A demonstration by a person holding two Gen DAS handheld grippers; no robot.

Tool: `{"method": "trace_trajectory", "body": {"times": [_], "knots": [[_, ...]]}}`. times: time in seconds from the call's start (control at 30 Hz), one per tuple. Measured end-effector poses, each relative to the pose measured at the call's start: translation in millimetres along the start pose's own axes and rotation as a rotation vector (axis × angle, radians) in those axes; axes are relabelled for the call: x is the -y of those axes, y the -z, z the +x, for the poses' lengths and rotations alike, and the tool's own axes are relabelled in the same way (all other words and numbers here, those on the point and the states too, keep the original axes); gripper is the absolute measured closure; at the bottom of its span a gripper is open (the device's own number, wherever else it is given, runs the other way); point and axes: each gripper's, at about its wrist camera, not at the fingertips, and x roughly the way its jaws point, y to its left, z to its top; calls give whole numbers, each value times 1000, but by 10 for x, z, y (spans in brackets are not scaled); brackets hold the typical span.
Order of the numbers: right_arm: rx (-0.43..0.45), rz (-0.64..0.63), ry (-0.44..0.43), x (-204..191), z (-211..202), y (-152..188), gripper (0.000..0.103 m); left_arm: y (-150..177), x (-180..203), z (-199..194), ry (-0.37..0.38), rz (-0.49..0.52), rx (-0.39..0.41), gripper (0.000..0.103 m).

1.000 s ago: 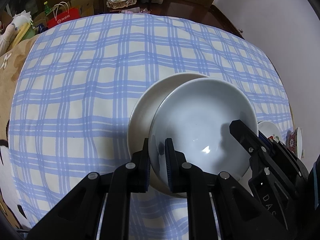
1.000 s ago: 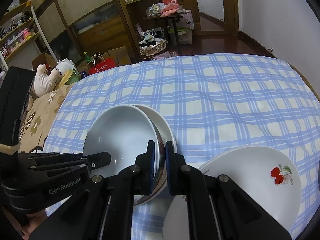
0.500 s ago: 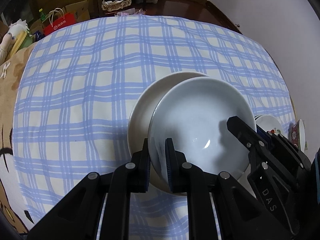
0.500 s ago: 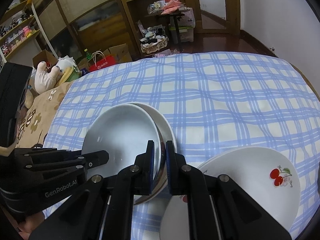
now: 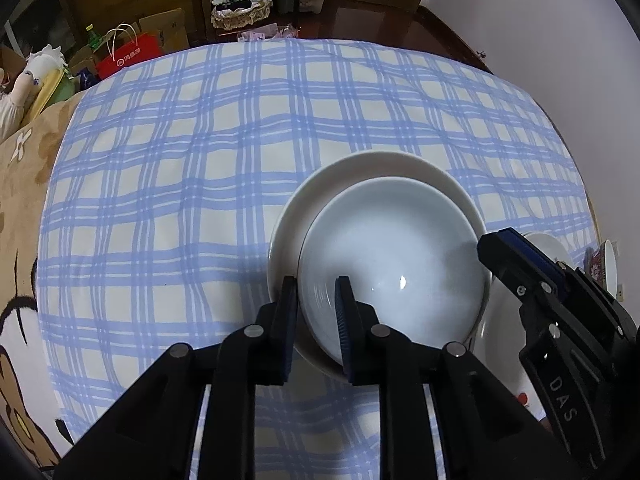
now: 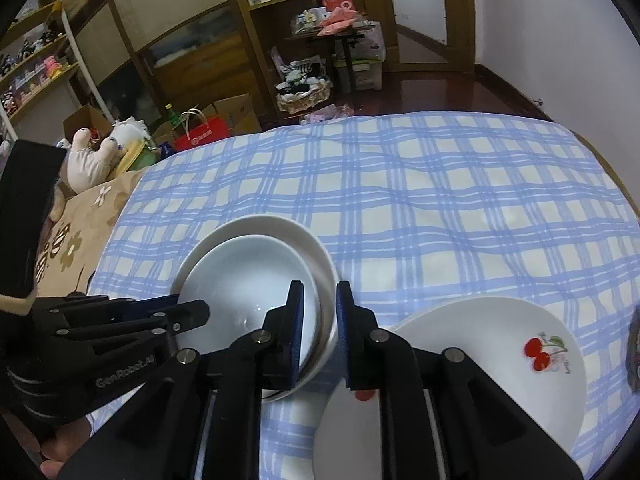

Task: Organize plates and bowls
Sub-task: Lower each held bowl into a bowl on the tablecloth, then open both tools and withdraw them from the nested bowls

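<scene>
Bowls: we count two, a pale blue bowl (image 5: pixel 394 264) nested in a wider cream bowl (image 5: pixel 372 166), pushed toward its near side.
Plates: we see one cherry plate (image 6: pixel 472 356); another white plate lies partly under it, its count past that unclear.
Grippers: two.
Left gripper (image 5: pixel 318 304): our jaws straddle the blue bowl's near-left rim, one finger outside over the cream bowl, one inside; they are opening, and a gap shows beside the rim.
Right gripper (image 6: pixel 320 308): our jaws straddle both bowls' right rims, the left finger inside the blue bowl, the right outside the cream bowl; they are opening, the pads off the rims.
Cherry plate: just right of our right jaws, on the checked cloth (image 6: pixel 440 200).
</scene>
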Motion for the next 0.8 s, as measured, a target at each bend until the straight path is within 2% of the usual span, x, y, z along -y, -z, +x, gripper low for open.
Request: {"method": "trace_trajectory", "body": {"times": [0.07, 0.13, 0.2, 0.27, 0.4, 0.47, 0.7, 0.8], "knots": [[1, 18, 3, 41, -31, -14, 83, -5, -23, -35, 10, -10, 4, 81], [2, 31, 10, 90, -75, -22, 74, -2, -34, -82, 28, -22, 9, 76], [6, 40, 29, 135, -125, -31, 65, -8, -33, -129, 37, -22, 18, 69], [16, 51, 47, 187, -203, -42, 59, 12, 6, -207, 12, -9, 46, 54], [44, 81, 86, 324, -424, -90, 46, 80, 102, -376, -3, 41, 95, 47], [63, 86, 101, 374, -538, -104, 41, 84, 141, -448, 12, 48, 109, 37], [129, 105, 172, 574, -962, -132, 14, 88, 335, -726, -4, 83, 190, 21], [151, 111, 187, 649, -1115, -123, 9, 94, 425, -826, -26, 112, 220, 16]]}}
